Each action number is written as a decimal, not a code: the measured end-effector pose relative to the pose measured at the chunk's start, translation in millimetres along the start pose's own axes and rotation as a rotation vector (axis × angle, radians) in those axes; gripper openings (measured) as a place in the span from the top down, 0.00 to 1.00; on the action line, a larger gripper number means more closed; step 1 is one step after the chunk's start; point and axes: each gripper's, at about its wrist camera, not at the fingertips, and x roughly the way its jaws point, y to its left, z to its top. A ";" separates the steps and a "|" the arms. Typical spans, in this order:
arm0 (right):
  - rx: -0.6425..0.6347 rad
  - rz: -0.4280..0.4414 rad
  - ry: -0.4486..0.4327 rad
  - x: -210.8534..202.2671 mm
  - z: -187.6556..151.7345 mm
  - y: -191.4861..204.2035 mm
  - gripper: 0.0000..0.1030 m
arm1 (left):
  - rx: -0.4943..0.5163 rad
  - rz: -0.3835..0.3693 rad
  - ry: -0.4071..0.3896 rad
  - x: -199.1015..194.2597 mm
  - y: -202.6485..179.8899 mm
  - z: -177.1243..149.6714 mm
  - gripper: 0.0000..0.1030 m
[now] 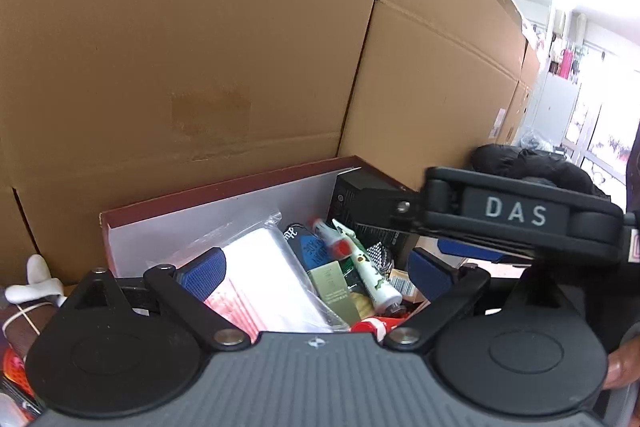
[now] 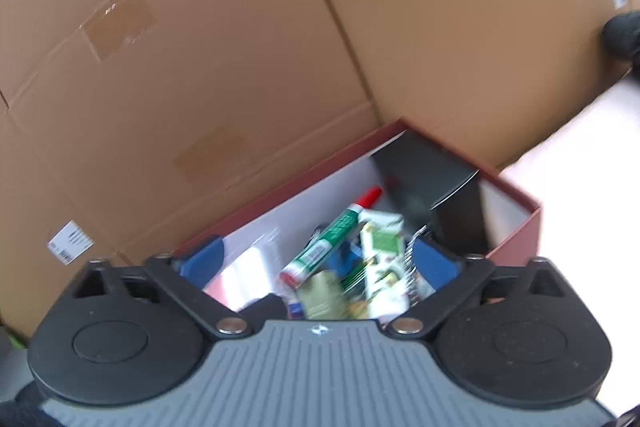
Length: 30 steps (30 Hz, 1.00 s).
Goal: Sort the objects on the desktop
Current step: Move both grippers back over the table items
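One red box [image 1: 224,187] with white inner walls sits ahead of both grippers, backed by two large brown cardboard cartons [image 1: 200,47]. The left gripper [image 1: 316,271] has its jaws spread wide, holding nothing; its two blue, finely ribbed pads [image 1: 202,273] frame the box's contents. Between those jaws lies one clear plastic bag [image 1: 264,267] of white and red sheets, glossy and crinkled. Just right of it sits one white tube [image 1: 374,275] with green print and a red cap, round and smooth, beside one olive flat carton [image 1: 334,285]. Beyond the right pad stands one tall black box [image 1: 360,203], matte and square-edged.

The right gripper [image 2: 316,263] is also spread wide and empty, seen from the left view as a black body marked DAS. Between its jaws lie one green marker [image 2: 324,247] with a red cap and one white-and-green carton [image 2: 382,247], though blur hides the print.
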 end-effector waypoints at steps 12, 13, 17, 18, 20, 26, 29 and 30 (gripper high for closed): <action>0.027 -0.003 0.014 -11.8 -5.5 -1.8 0.02 | -0.006 0.038 0.020 -10.8 9.8 -2.4 0.02; 0.022 -0.009 0.018 -14.2 -6.0 0.5 0.02 | -0.014 0.038 0.022 -14.5 11.3 -2.8 0.02; -0.004 -0.029 0.037 -25.8 -8.6 12.9 0.02 | -0.050 0.048 0.014 -37.4 16.9 -6.9 0.02; -0.021 -0.034 0.037 -30.5 -10.1 16.9 0.02 | -0.056 0.056 0.012 -44.0 17.8 -8.4 0.02; -0.058 -0.041 0.028 -40.2 -13.9 26.4 0.02 | -0.062 0.071 0.012 -57.5 18.9 -11.9 0.02; -0.111 0.010 0.040 -73.3 -29.8 54.1 0.02 | -0.050 0.111 0.025 -104.5 17.3 -28.7 0.02; -0.110 0.062 0.074 -92.9 -41.4 67.8 0.02 | -0.046 0.121 0.002 -136.6 18.5 -43.9 0.02; -0.119 0.087 0.079 -100.2 -46.7 72.2 0.02 | -0.046 0.123 -0.008 -147.0 19.5 -50.4 0.02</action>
